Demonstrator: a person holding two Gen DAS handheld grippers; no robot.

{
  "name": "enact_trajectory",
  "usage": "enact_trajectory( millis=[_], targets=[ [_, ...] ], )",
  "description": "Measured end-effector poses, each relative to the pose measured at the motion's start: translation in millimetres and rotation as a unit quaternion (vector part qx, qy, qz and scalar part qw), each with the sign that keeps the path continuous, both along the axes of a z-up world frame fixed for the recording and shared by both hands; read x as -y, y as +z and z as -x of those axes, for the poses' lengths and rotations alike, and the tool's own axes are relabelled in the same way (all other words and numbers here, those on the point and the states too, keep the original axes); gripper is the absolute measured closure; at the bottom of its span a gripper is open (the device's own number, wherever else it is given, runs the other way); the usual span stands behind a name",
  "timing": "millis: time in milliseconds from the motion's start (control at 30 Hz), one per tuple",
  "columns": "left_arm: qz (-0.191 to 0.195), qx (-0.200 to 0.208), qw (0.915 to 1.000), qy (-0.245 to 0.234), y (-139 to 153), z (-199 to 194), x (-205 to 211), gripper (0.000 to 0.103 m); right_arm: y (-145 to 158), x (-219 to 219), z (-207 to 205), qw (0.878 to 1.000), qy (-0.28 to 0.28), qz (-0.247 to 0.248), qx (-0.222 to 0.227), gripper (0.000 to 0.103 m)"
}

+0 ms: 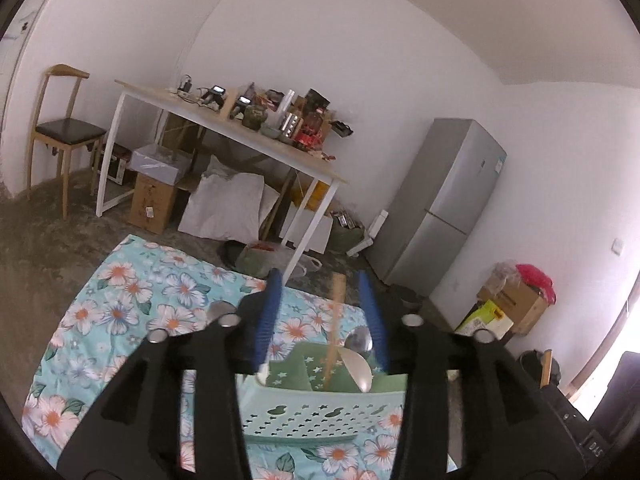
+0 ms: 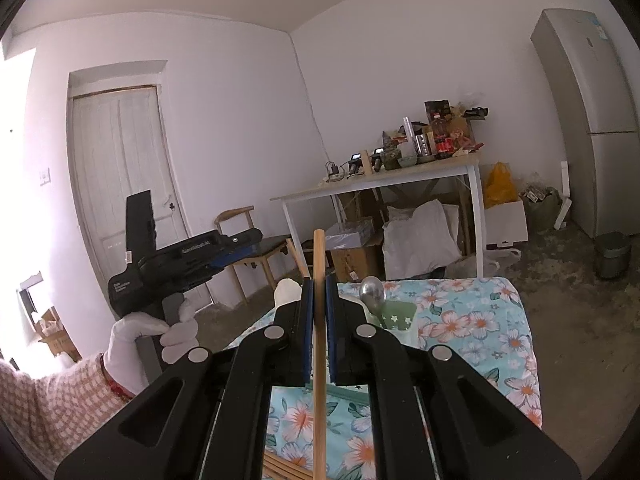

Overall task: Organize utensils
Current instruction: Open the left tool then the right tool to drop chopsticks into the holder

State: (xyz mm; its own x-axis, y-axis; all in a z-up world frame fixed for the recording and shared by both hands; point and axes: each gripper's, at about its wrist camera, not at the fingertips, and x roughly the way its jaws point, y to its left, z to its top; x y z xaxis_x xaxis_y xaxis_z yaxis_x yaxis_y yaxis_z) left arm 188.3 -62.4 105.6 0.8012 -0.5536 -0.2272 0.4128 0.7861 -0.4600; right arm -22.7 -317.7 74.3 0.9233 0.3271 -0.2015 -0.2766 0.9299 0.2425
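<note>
Right gripper [image 2: 319,292] clamped on a thin upright wooden chopstick [image 2: 319,360], above the floral turquoise cloth [image 2: 472,320]. Pale green perforated plastic basket [image 2: 400,314] just beyond the gripper, round steel spoon [image 2: 372,290] in it. Left of gripper: white-gloved hand [image 2: 148,340] holding black left gripper [image 2: 192,258].

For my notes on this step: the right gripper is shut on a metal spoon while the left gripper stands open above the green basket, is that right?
Not quite: the right gripper is shut on a wooden chopstick, not a metal spoon, as the right wrist view shows. The left gripper does stand open above the green basket.
</note>
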Motion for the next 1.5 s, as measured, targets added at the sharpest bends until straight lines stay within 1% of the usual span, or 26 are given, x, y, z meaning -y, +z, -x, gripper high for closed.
enact_trajectory(
  millis=[167, 200, 333, 467, 600, 700, 767, 867, 1067, 1200, 1300, 1500],
  targets=[
    [0.010, 0.021, 0.9995, 0.023, 7, 20, -23, 0.044, 12, -9, -12, 1.000, 0.014, -0.006, 0.004, 0.097],
    [0.010, 0.027, 0.9992, 0.028, 7, 26, -30, 0.043, 15, -10, -16, 1.000, 0.017, -0.009, 0.007, 0.097],
    [-0.009, 0.032, 0.9986, 0.040, 1, 51, -43, 0.036, 29, -20, -36, 0.999, 0.031, -0.015, 0.018, 0.097],
    [-0.041, 0.022, 0.9982, 0.038, -21, 72, -52, 0.030, 45, -34, -65, 0.998, 0.048, -0.023, 0.034, 0.097],
    [-0.080, -0.002, 0.9962, 0.035, -54, 91, -58, 0.025, 60, -53, -99, 0.997, 0.055, -0.026, 0.051, 0.097],
    [-0.090, -0.018, 0.9950, 0.040, -75, 101, -67, 0.019, 68, -65, -122, 0.996, 0.057, -0.023, 0.071, 0.097],
    [-0.098, -0.027, 0.9940, 0.040, -87, 105, -72, 0.018, 72, -71, -136, 0.995, 0.057, -0.021, 0.080, 0.097],
    [-0.113, -0.038, 0.9915, 0.053, -104, 111, -81, 0.016, 78, -81, -157, 0.994, 0.050, -0.010, 0.093, 0.097],
    [-0.117, -0.053, 0.9898, 0.062, -119, 111, -92, 0.016, 79, -100, -195, 0.994, 0.040, 0.018, 0.100, 0.097],
    [-0.112, -0.059, 0.9896, 0.068, -123, 106, -95, 0.016, 68, -110, -217, 0.994, 0.037, 0.044, 0.095, 0.097],
    [-0.115, -0.065, 0.9889, 0.070, -127, 102, -95, 0.016, 55, -116, -230, 0.994, 0.039, 0.064, 0.081, 0.097],
    [-0.115, -0.074, 0.9880, 0.072, -133, 96, -96, 0.016, 35, -125, -232, 0.988, 0.046, 0.131, 0.061, 0.097]
  ],
)
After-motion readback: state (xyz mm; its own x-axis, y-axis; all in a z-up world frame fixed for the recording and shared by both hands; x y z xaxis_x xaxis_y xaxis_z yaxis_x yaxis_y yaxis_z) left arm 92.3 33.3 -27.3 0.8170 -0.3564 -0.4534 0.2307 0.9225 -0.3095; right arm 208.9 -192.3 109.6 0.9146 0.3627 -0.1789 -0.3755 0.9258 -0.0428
